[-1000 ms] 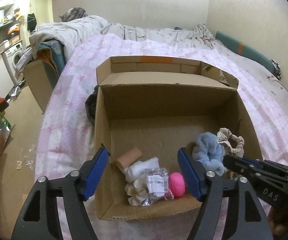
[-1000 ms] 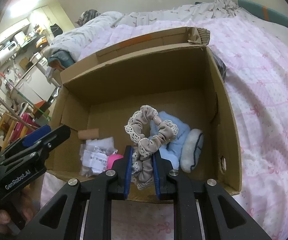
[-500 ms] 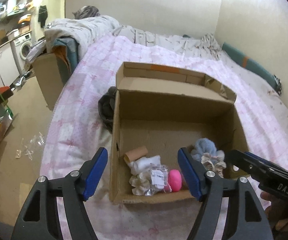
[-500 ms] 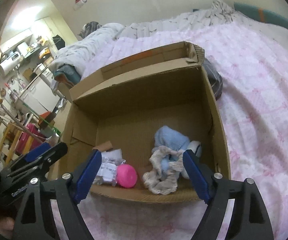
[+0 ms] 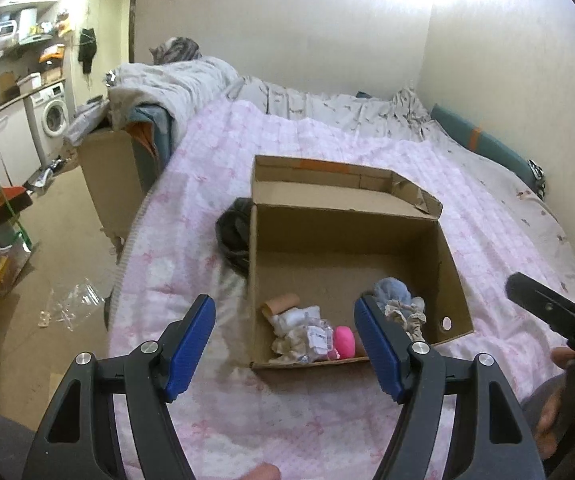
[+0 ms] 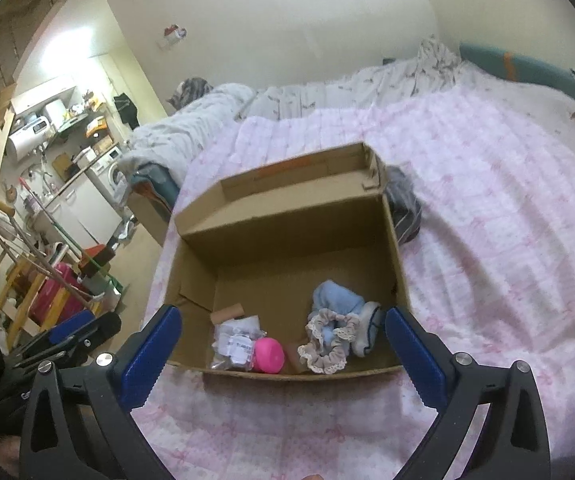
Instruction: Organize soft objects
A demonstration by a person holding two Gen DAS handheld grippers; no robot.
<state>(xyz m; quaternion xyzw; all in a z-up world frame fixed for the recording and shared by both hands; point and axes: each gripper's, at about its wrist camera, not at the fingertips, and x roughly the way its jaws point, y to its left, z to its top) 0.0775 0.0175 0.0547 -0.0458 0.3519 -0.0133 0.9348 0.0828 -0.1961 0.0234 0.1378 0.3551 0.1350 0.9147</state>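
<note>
The right hand-held gripper (image 6: 283, 350), which a second ago pinched the beige scrunchie (image 6: 327, 346), is now opening wide and empty above the bed, the scrunchie lying in the cardboard box (image 6: 397, 264) against the blue cloth (image 6: 337, 300), while the left hand-held gripper (image 5: 285, 344) stays spread.

A bed (image 6: 487, 208) with a pink bow-print quilt carries an open cardboard box (image 6: 397, 280). A dark bundle (image 6: 405, 208) lies on the quilt touching the box's far corner. Beyond the box lies a rumpled grey duvet (image 6: 327, 92).
</note>
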